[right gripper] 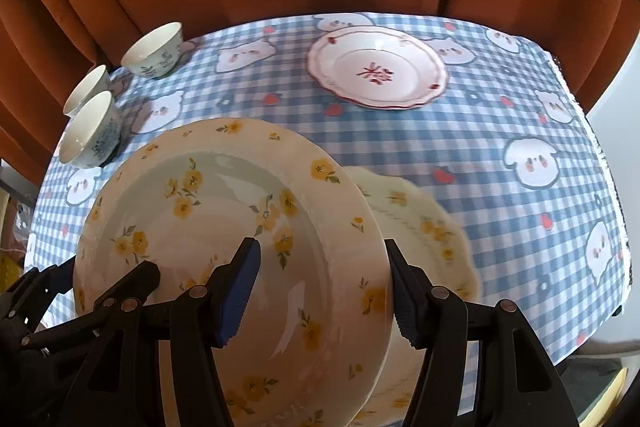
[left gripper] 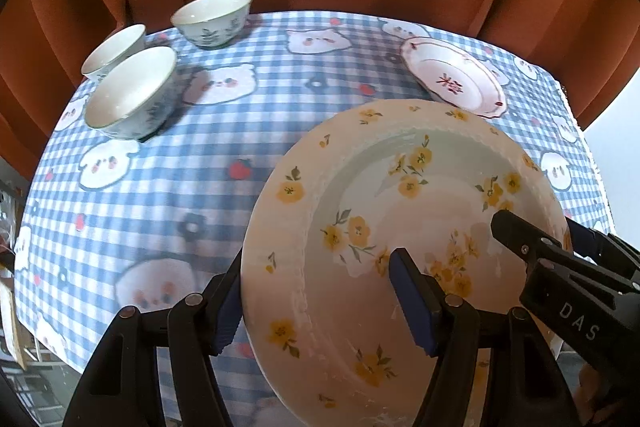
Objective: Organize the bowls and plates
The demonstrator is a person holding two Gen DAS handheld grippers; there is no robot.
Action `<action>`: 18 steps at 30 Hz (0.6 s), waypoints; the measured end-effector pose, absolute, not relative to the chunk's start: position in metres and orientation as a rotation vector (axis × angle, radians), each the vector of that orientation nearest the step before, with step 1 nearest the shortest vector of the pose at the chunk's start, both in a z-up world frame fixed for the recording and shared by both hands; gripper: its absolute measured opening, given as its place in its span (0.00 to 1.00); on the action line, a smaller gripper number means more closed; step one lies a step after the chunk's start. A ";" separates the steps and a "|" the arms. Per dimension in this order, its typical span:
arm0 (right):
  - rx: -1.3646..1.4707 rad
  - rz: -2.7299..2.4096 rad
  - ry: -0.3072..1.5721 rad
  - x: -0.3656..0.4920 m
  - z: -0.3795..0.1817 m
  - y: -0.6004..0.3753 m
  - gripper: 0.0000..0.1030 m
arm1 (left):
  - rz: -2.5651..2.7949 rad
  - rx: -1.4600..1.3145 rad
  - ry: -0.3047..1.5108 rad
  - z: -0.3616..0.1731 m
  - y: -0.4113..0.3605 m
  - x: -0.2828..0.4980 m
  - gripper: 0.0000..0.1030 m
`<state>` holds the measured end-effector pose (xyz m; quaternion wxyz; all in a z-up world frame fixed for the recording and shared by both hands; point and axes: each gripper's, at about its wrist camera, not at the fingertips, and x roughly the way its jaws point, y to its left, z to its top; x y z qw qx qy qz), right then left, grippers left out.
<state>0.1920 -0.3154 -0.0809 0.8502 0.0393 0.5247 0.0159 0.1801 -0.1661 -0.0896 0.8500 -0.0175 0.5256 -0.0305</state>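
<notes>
Both tongs, left [left gripper: 326, 301] and right [right gripper: 324, 291], clamp opposite rims of the yellow-flowered glazed ceramic plate [left gripper: 400, 227], tilted above the table [left gripper: 160, 187]. Likely heavy, slick, brittle: grip rims only.

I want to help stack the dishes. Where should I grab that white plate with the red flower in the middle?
Take the white scalloped plate with the red flower by its raised rim, on the edge nearest you. It lies flat on the blue checked tablecloth, so only the upturned rim gives a hand-held gripper something to pinch: one finger over the rim, one slipped beneath.
</notes>
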 end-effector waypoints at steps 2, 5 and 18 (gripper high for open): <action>0.078 0.034 1.107 0.189 -0.083 -0.329 0.62 | -0.064 -0.040 1.107 -0.092 -0.181 0.178 0.67; 0.071 0.030 1.106 0.186 -0.086 -0.349 0.62 | -0.076 -0.050 1.113 -0.098 -0.201 0.176 0.67; 0.046 0.001 1.128 0.175 -0.105 -0.419 0.62 | -0.093 -0.089 1.149 -0.124 -0.265 0.168 0.67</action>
